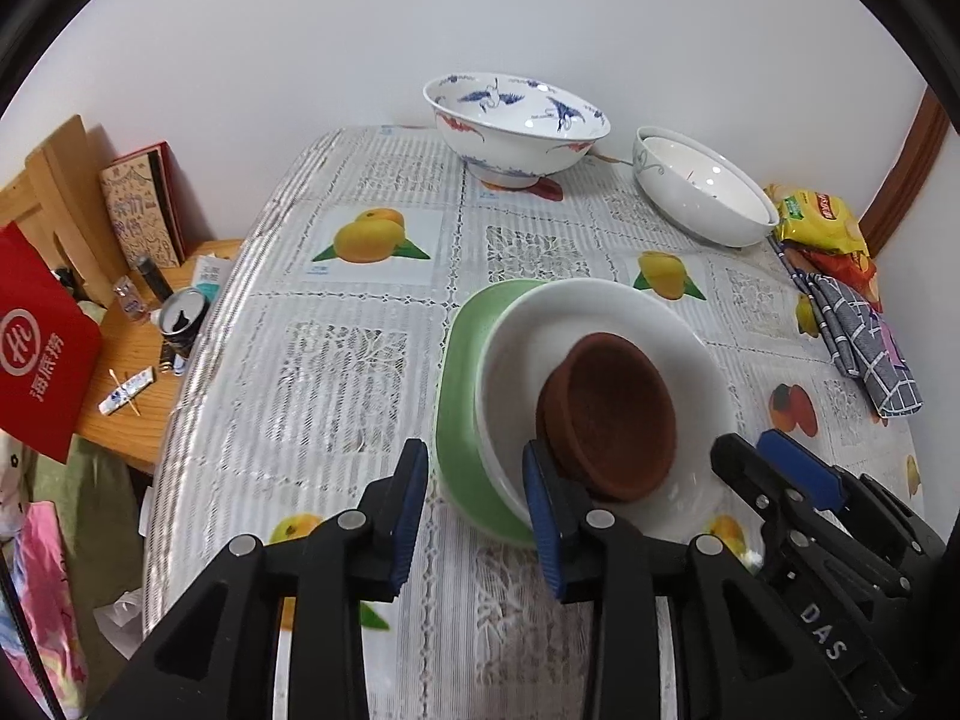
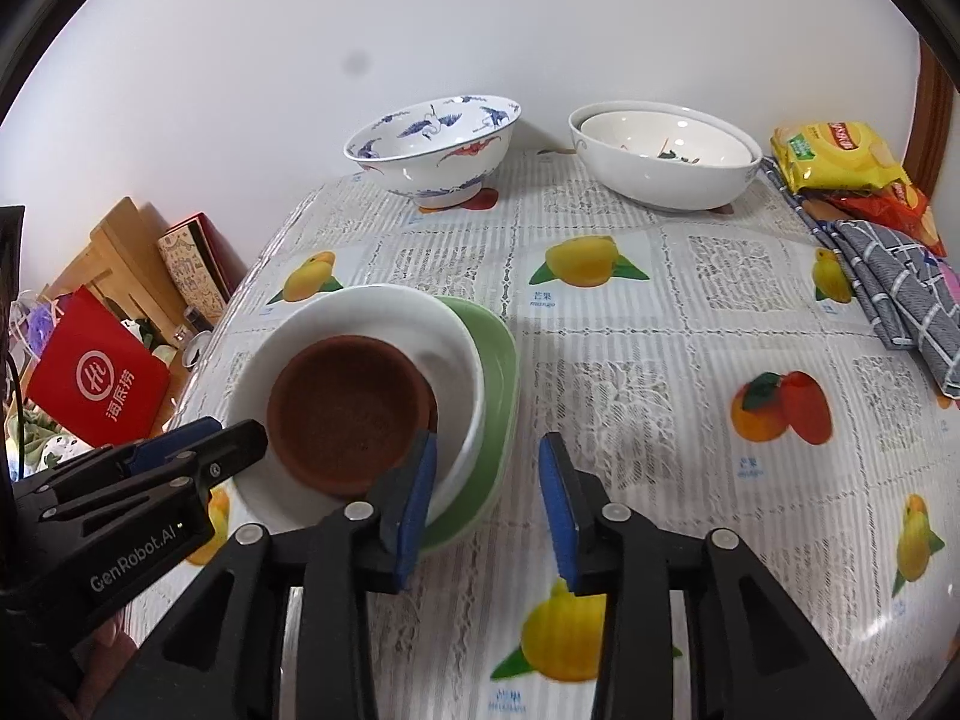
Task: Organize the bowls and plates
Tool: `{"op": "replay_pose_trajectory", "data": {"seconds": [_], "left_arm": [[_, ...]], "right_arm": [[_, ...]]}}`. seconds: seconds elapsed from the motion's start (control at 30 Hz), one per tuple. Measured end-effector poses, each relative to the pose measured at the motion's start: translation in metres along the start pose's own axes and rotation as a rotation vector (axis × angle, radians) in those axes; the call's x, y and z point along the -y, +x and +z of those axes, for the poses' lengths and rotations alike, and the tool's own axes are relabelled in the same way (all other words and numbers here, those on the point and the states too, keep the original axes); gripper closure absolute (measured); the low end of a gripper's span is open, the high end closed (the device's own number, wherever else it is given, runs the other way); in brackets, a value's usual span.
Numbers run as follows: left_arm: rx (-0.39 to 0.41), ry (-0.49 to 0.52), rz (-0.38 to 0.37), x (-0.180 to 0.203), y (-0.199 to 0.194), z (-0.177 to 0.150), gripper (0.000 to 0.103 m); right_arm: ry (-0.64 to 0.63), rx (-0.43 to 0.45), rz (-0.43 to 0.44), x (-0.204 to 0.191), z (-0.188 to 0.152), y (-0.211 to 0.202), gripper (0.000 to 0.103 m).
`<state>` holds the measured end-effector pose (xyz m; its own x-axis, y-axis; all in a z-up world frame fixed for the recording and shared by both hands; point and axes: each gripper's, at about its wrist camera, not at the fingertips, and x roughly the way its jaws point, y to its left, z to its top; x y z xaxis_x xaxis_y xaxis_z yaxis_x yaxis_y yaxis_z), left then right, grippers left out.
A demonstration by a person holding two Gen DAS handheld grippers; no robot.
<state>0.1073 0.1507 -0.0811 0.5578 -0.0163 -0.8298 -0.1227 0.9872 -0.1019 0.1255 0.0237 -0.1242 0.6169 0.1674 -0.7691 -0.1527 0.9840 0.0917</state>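
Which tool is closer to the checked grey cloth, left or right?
Right. The right tool stands on the stacked plates' cloth-facing side, with open tablecloth between it and the checked grey cloth. The left tool sits on the stack's far side, farther off.

A plain white wall [image 1: 480,18] is standing behind a table wearing a fruit-printed lace tablecloth [image 1: 336,372]. A brown wooden door frame [image 1: 912,174] is running up the right side, and a low wooden side table [image 1: 129,384] is sitting left, cluttered.
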Motion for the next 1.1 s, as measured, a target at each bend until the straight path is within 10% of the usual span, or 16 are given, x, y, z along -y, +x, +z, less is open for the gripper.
{"op": "replay_pose_trajectory", "data": {"seconds": [0.2,0.67,0.9,1.1], "left_arm": [[0.034,0.003,-0.024,0.014,-0.031,-0.018,0.071],[0.175,0.095,-0.075,0.094,-0.13,-0.083,0.035],[0.234,0.144,-0.055,0.126,-0.167,-0.117,0.016],[0.296,0.175,-0.037,0.149,-0.199,-0.135,0.008]], "right_arm": [[-0.005,0.034,-0.033,0.014,-0.016,-0.041,0.062],[0.071,0.104,-0.193,0.082,-0.074,-0.173,0.046],[0.113,0.184,-0.228,0.107,-0.107,-0.231,0.015],[0.148,0.224,-0.257,0.124,-0.125,-0.267,0.01]]}}
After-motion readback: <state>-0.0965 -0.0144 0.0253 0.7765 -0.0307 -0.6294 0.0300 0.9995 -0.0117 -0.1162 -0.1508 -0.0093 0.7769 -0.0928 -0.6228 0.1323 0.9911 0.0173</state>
